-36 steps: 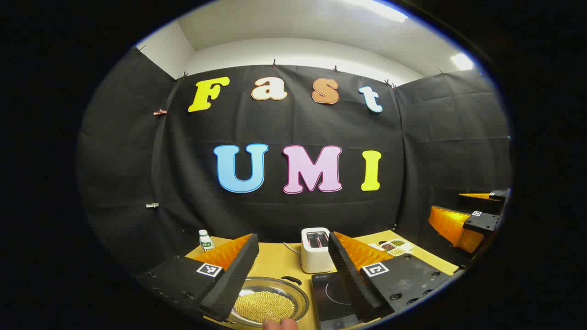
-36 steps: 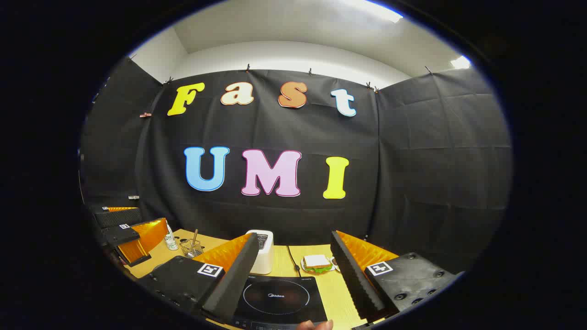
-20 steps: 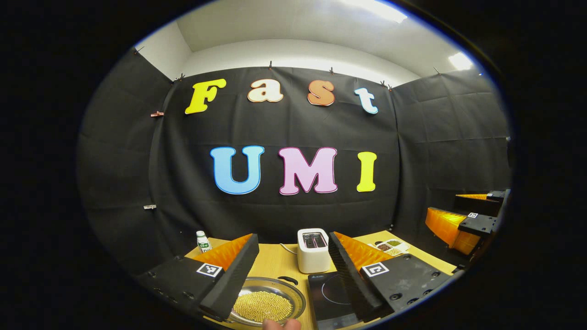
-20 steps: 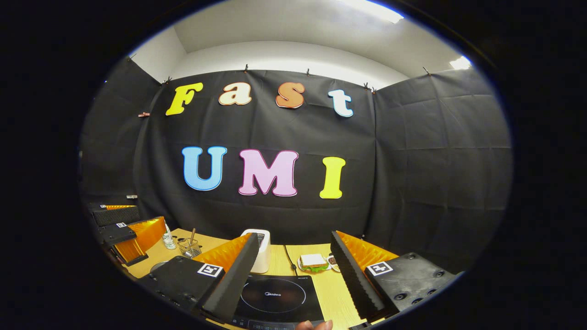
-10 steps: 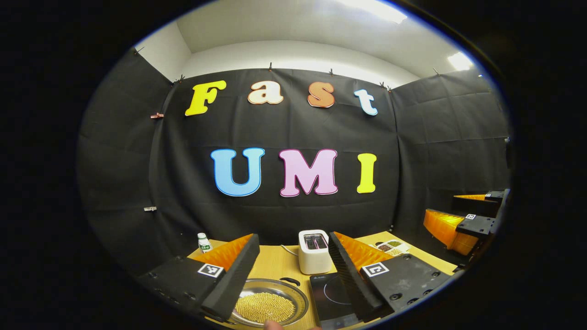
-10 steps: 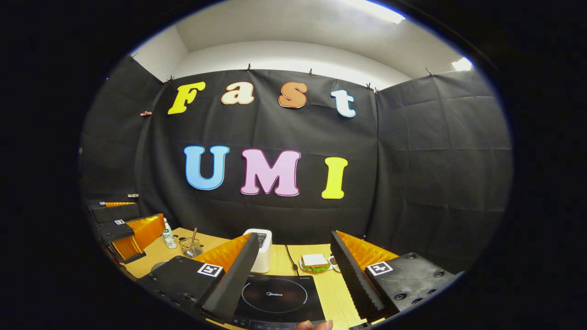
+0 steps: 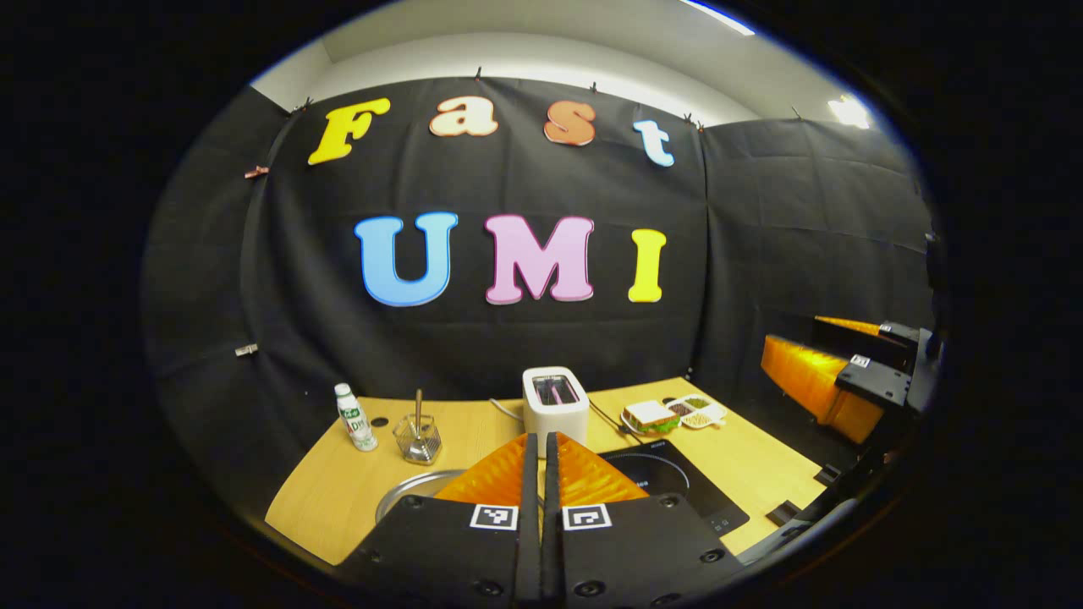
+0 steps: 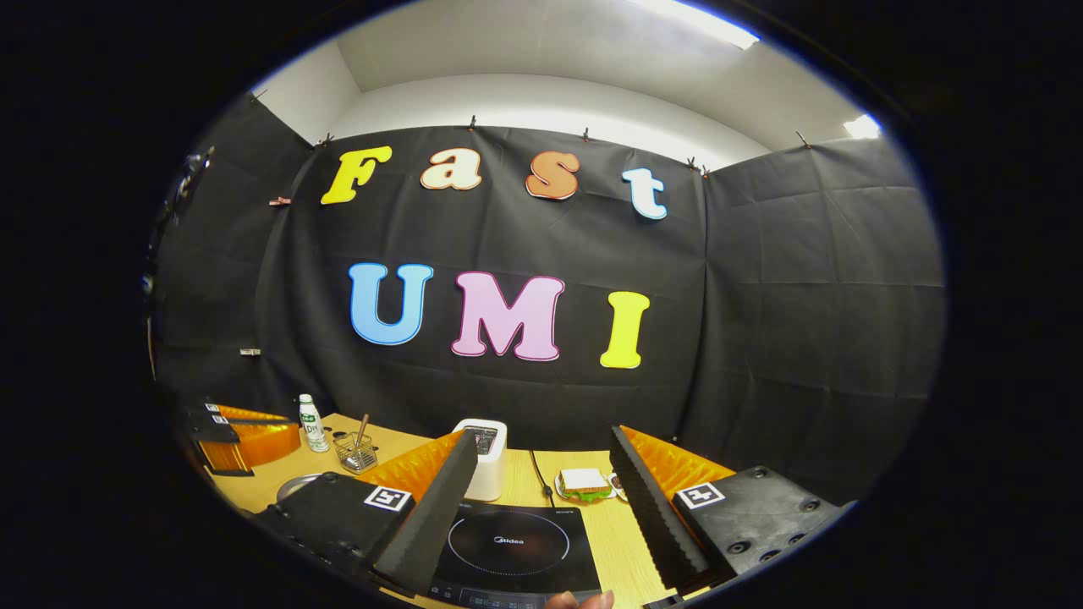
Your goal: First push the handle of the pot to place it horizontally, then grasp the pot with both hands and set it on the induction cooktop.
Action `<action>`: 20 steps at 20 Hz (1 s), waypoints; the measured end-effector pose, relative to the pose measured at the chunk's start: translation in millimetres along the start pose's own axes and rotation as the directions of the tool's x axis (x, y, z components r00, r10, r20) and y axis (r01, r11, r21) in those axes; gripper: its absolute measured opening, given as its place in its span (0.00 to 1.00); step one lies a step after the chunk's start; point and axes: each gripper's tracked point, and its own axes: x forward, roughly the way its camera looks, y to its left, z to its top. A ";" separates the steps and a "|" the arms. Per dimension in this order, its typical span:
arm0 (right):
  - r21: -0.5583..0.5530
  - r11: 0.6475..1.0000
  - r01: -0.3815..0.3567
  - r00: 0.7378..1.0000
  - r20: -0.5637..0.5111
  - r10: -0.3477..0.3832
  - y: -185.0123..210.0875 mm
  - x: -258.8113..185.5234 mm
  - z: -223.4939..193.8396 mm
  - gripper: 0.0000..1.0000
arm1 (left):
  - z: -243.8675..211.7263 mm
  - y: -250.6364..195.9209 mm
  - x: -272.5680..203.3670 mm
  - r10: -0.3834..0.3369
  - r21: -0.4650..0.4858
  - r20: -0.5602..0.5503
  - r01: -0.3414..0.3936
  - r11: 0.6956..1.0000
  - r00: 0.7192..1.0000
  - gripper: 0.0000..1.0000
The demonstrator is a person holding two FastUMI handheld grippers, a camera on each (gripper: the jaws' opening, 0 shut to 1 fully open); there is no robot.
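Wood-look table (image 7: pixel 355 474) runs across the booth, with black cloth walls on three sides, a white wall strip above that, and ceiling lights on.

Left gripper (image 7: pixel 539 448) has its two fingers pressed flat together with nothing between them, so it's clamped on air. The pot (image 7: pixel 406 489) sits on the table just left of and below those fingers; all I can see is a curved bit of silver rim, the rest is hidden behind the gripper body, and I can't make out the handle at all. In the right gripper view the pot's rim (image 8: pixel 296 485) peeks out at the far left, near the other gripper over there.

Right gripper (image 8: pixel 541 474) is spread wide and holding nothing, hovering over the induction cooktop (image 8: pixel 508 545), which lies flat on the table between its fingers. A fingertip (image 8: pixel 579 600) shows at the bottom edge. From the left gripper view the cooktop (image 7: pixel 677 486) is just right of the closed fingers, apart from the pot.

Container stuff: a wire basket (image 7: pixel 417 438) with a stick-like utensil standing in it, beside a small white bottle (image 7: pixel 354 418). White toaster (image 7: pixel 554 397) behind the cooktop. Plate with a sandwich (image 7: pixel 650 416), and next to it a divided tray (image 7: pixel 698 410) with grains or beans, too small to tell which.
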 end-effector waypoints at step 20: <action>-0.003 1.000 0.020 0.998 -0.064 -0.020 -12.2 2.3 -30.2 0.98 | -264.5 59.6 -43.9 -0.298 -0.235 -0.764 0.183 0.955 0.572 0.05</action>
